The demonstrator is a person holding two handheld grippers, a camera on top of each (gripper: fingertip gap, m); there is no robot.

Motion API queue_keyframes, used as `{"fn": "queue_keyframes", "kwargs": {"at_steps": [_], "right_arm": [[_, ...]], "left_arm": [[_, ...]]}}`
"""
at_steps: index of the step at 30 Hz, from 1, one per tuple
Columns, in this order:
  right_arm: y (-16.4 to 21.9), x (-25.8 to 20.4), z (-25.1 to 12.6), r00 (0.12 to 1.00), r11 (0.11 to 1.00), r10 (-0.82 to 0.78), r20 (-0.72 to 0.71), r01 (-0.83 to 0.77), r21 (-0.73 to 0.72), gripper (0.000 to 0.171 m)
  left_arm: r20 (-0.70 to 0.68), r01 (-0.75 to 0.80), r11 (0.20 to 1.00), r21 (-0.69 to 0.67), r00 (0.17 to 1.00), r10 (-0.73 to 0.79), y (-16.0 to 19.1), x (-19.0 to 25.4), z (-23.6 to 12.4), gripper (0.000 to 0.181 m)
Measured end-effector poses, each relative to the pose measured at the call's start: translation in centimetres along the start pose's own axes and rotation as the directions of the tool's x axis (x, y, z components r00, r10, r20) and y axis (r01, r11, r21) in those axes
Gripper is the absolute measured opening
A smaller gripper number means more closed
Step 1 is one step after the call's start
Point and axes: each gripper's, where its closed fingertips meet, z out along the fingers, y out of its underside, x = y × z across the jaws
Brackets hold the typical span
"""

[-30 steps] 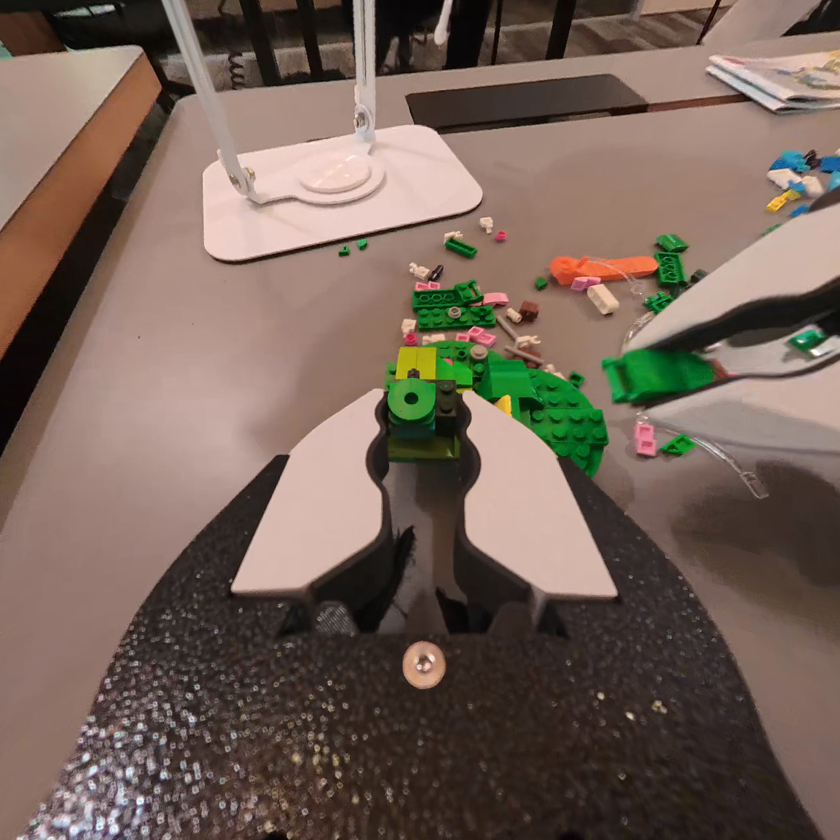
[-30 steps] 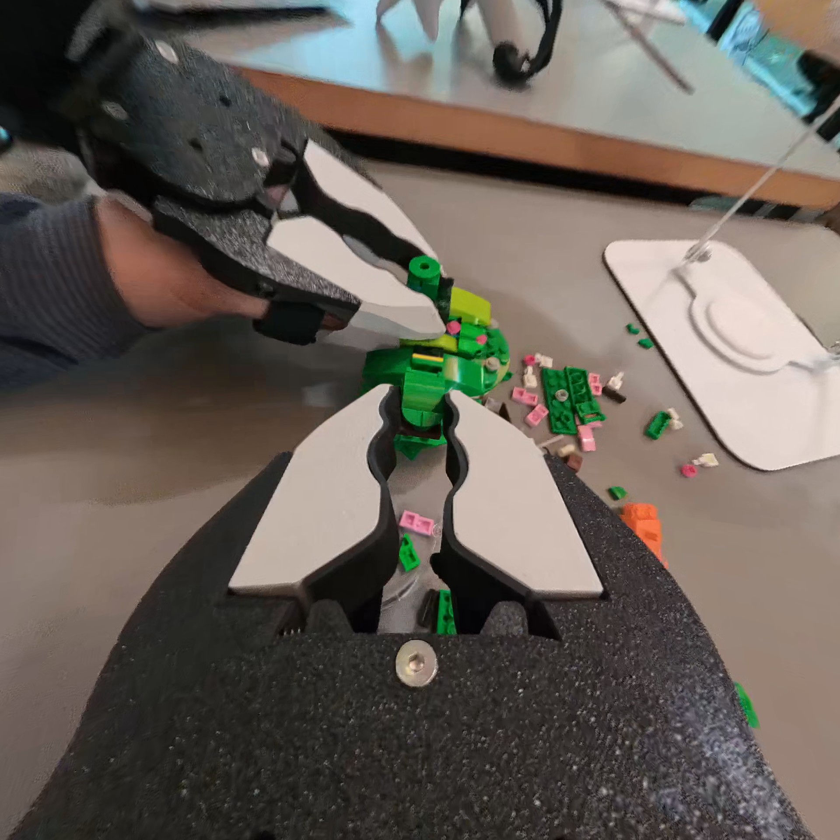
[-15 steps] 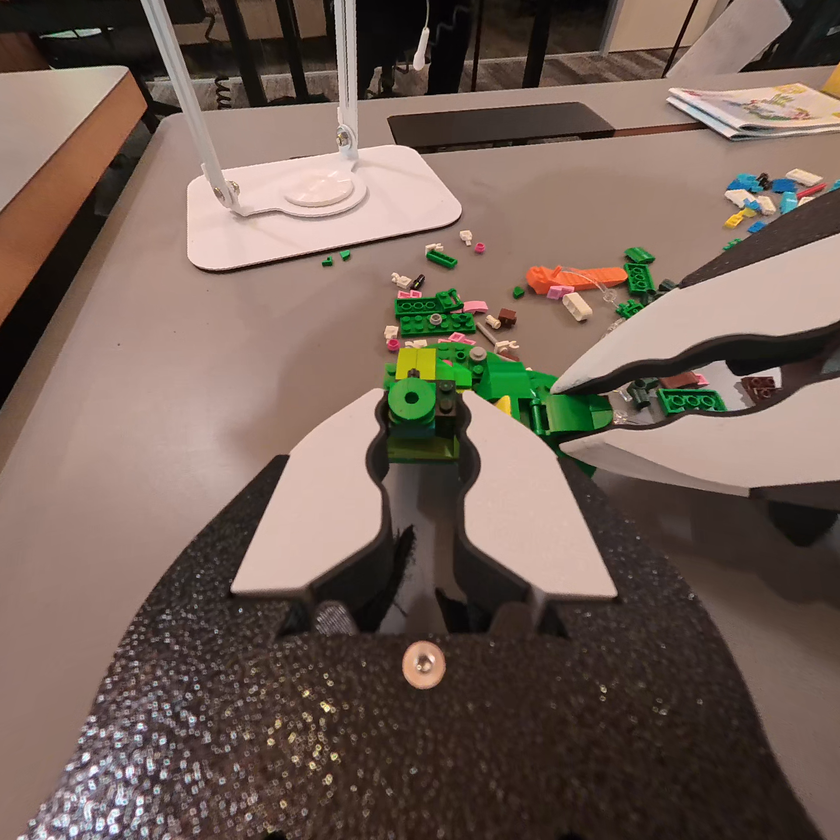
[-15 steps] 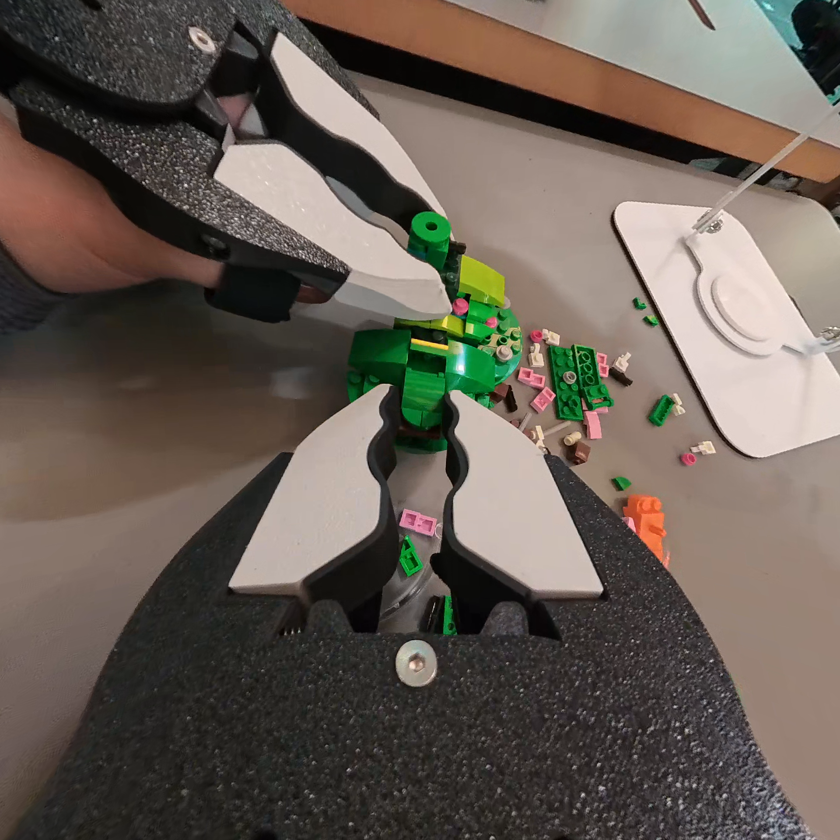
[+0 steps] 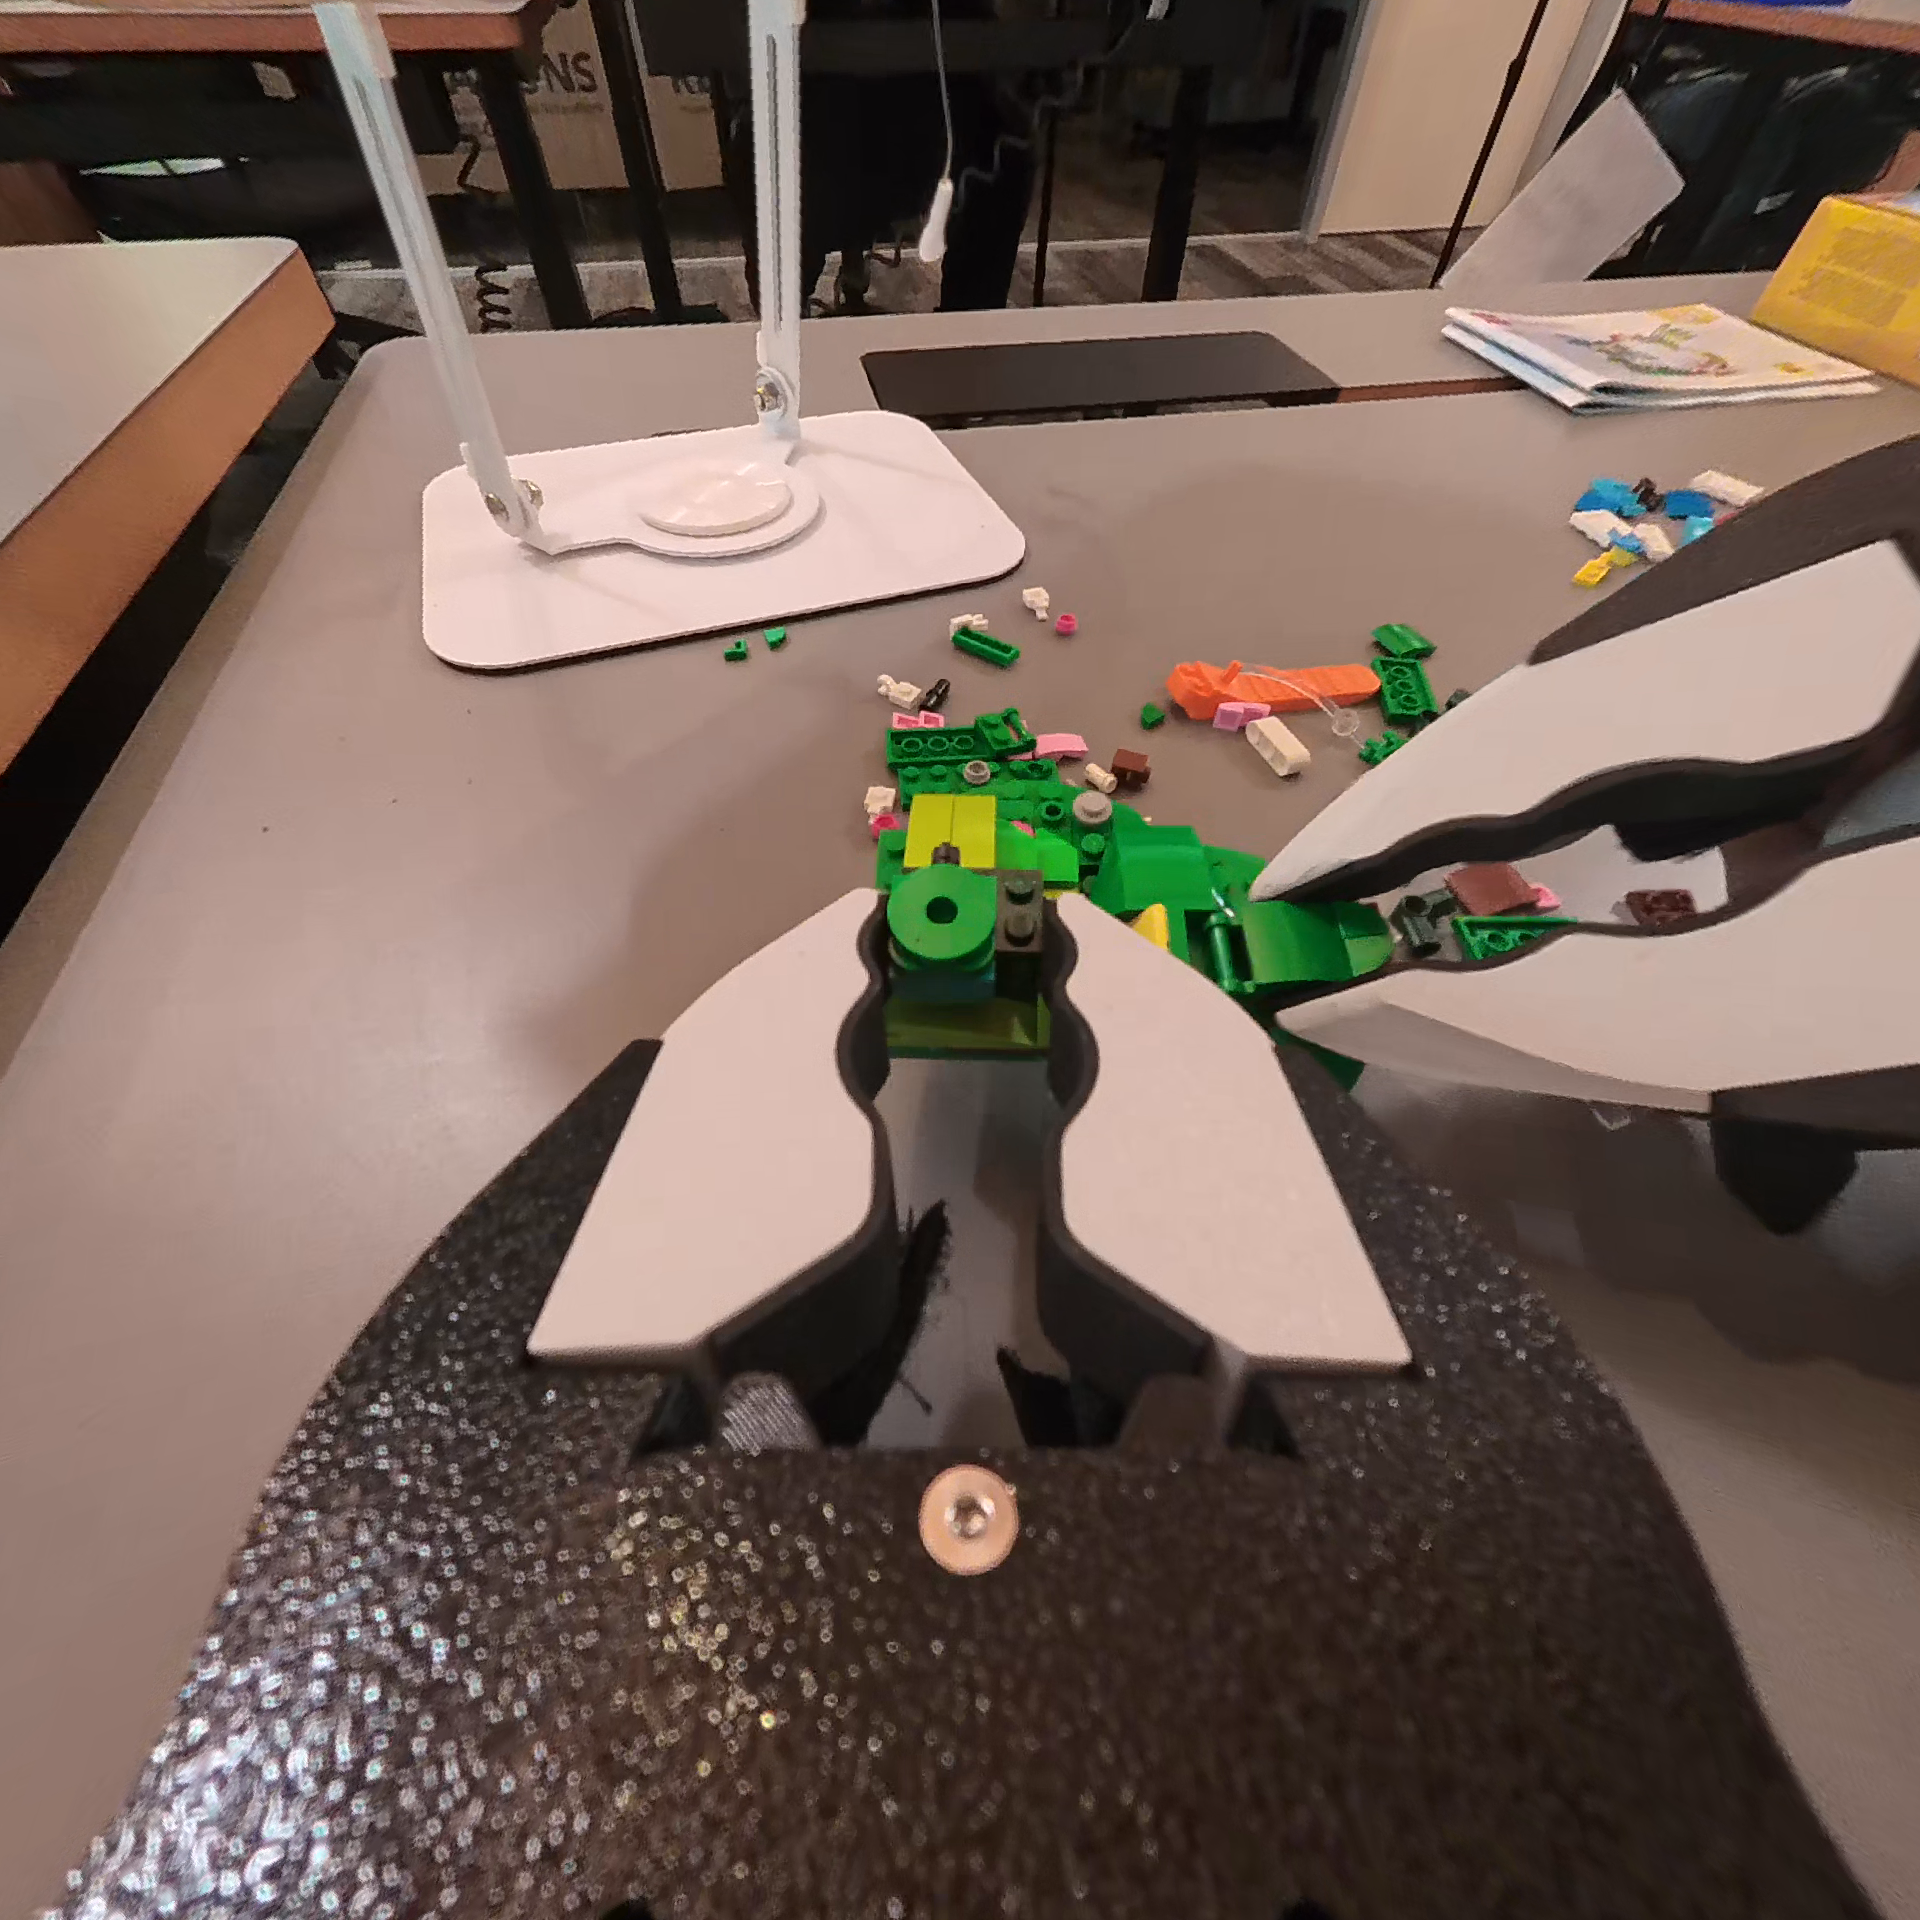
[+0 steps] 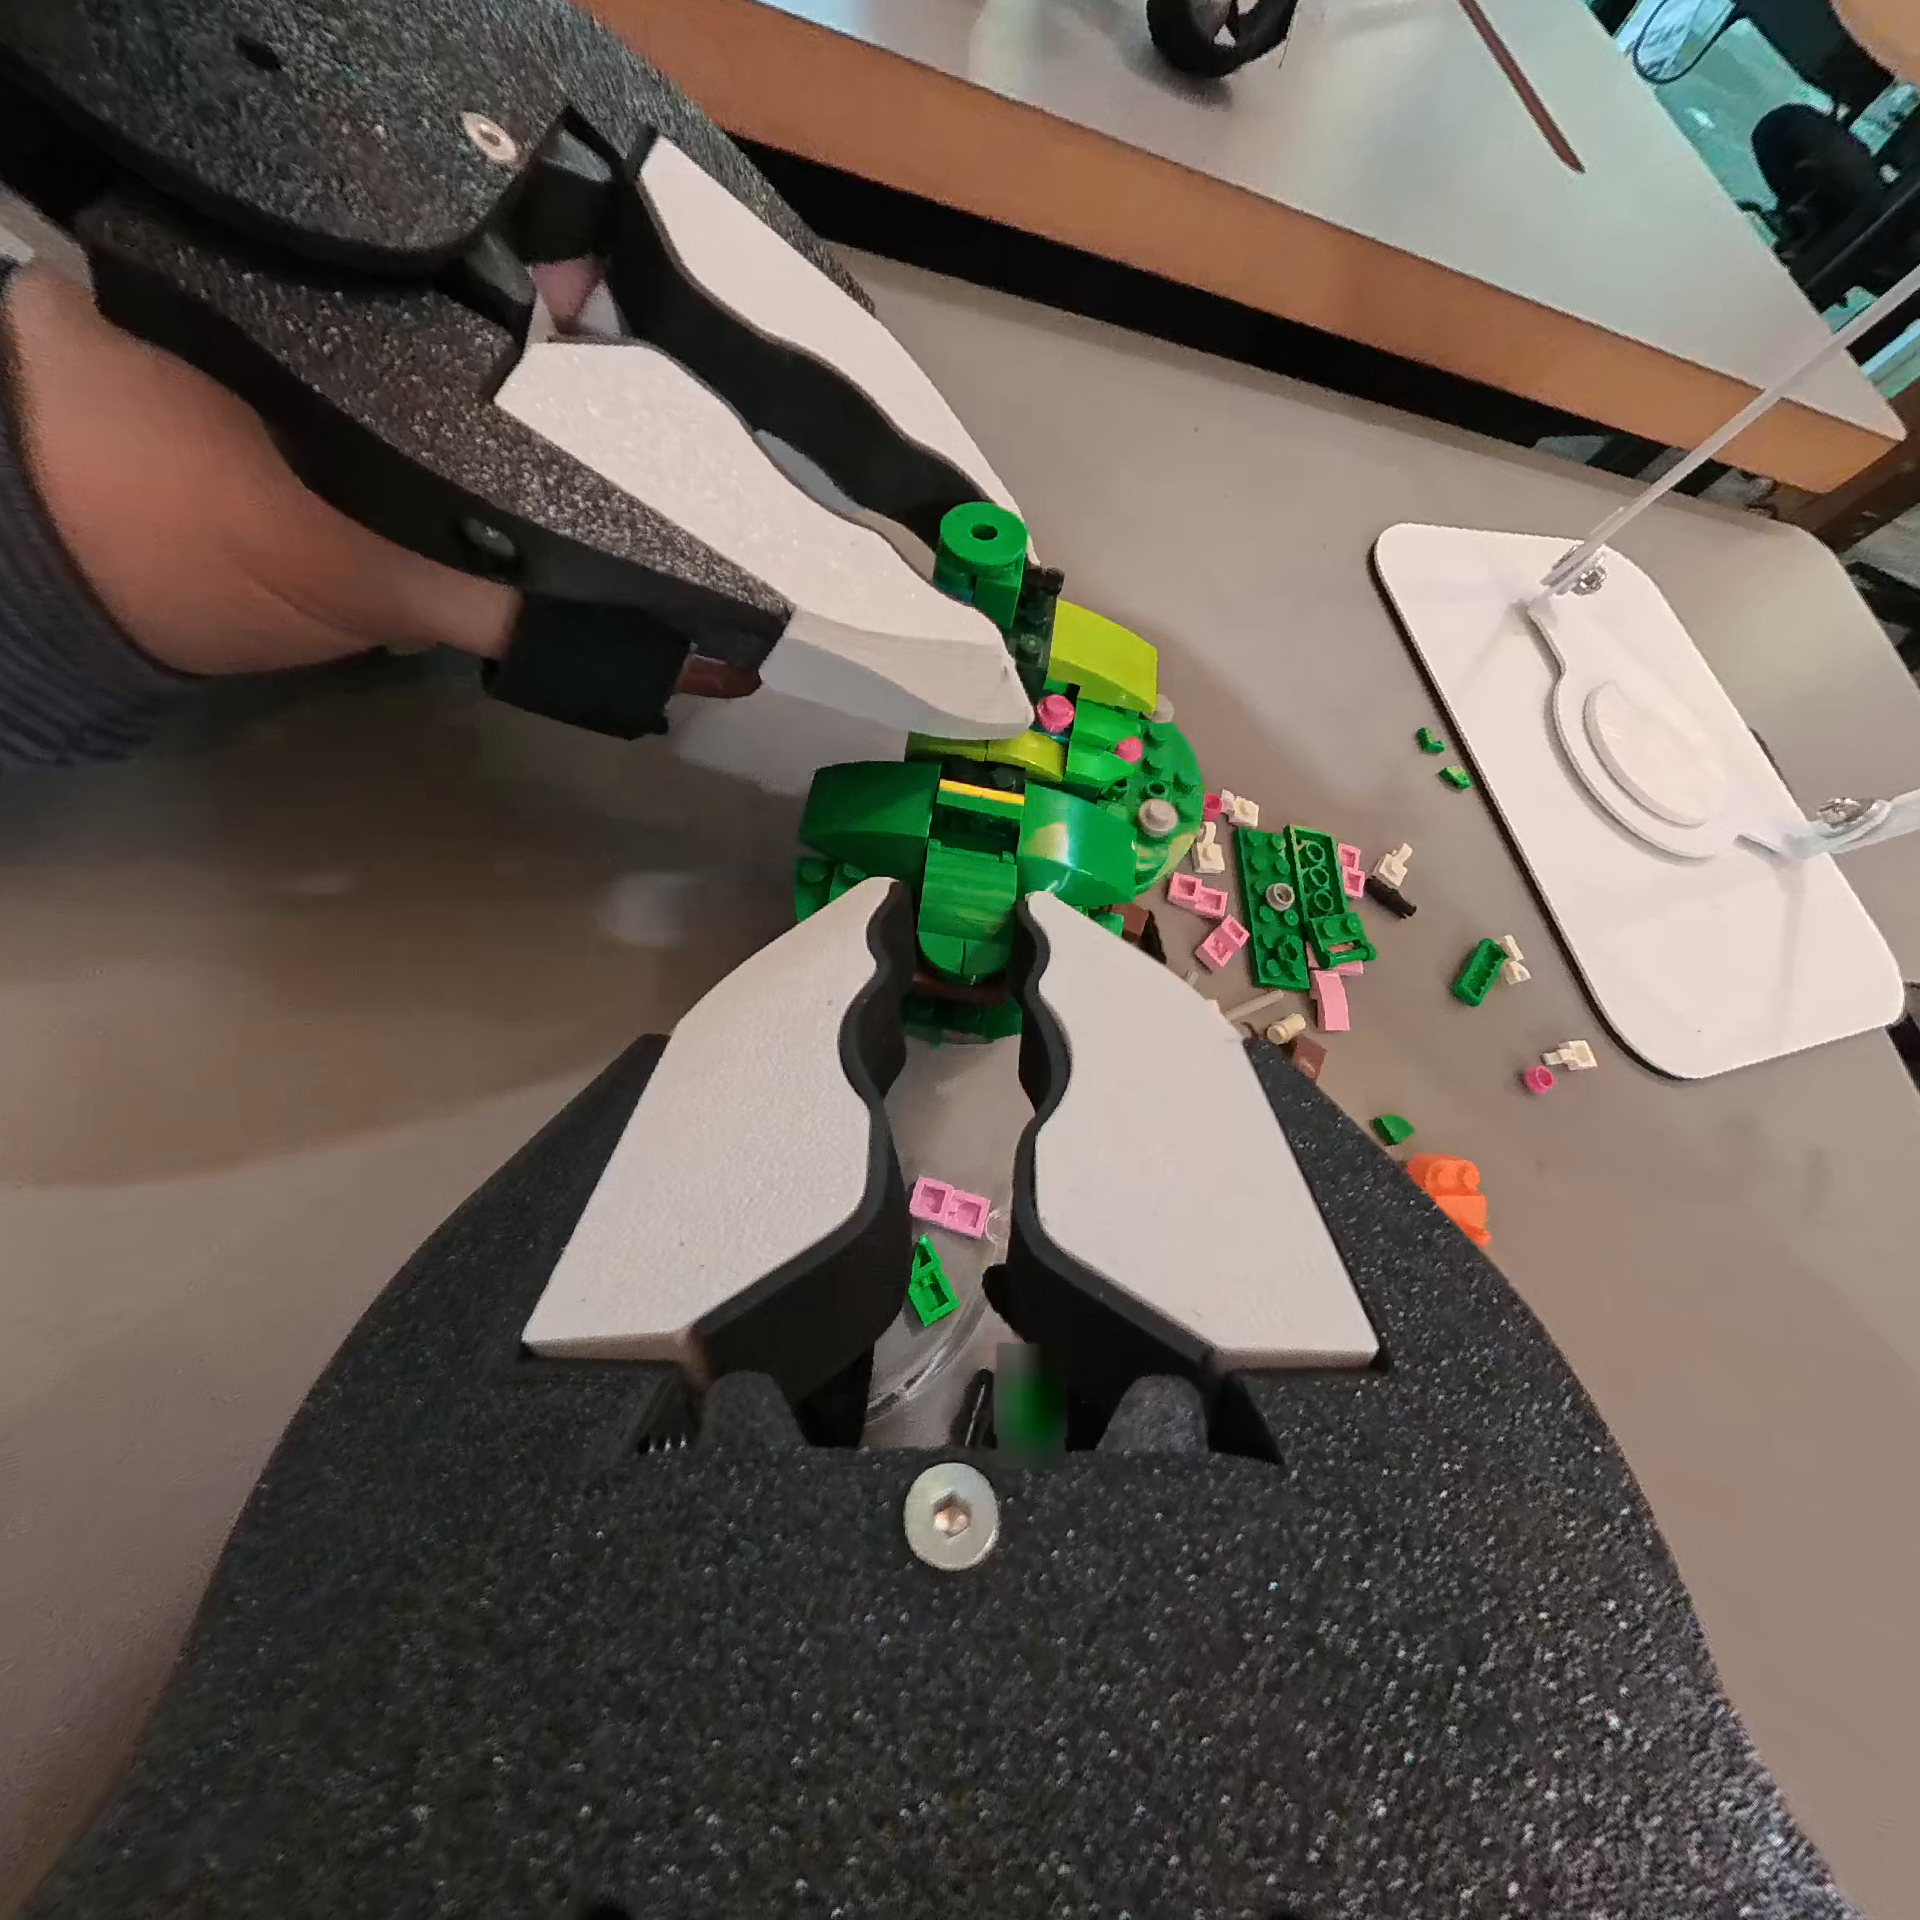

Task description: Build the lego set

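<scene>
Left gripper [image 5: 966, 935] was clamped on the stacked top of the green lego model [image 5: 961, 940], which sat mid-table on the grey tabletop [image 5: 520, 935]. Right gripper [image 6: 961, 914] was clamped on a curved green lego piece [image 6: 966, 904], pressed against the model's side. Loose green, pink and white bricks [image 5: 971, 748] lay just behind; orange brick separator [image 5: 1273, 686] and white lamp base [image 5: 717, 530] farther off.

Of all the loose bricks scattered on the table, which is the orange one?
The long orange piece, lying flat beyond the green build, toward the white lamp base. The pieces close around it are green, pink, cream or brown.
</scene>
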Motion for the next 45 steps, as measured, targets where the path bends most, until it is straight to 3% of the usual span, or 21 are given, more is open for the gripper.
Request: {"fn": "queue_keyframes", "kwargs": {"at_steps": [18, 45], "right_arm": [[-0.75, 0.07, -0.35, 1.0, 0.999, 0.015, 0.005, -0.015, 0.031, 0.017], [-0.77, 0.14, -0.38, 0.998, 0.998, 0.057, 0.026, -0.058, 0.028, 0.018]], "left_arm": [[-0.088, 0.091, 0.996, 0.013, 0.992, -0.089, -0.27, 0.0, -0.03, 0.026], [-0.097, 0.104, 0.995, 0.009, 0.99, -0.102, -0.25, -0.01, 0.03, 0.026]]}}
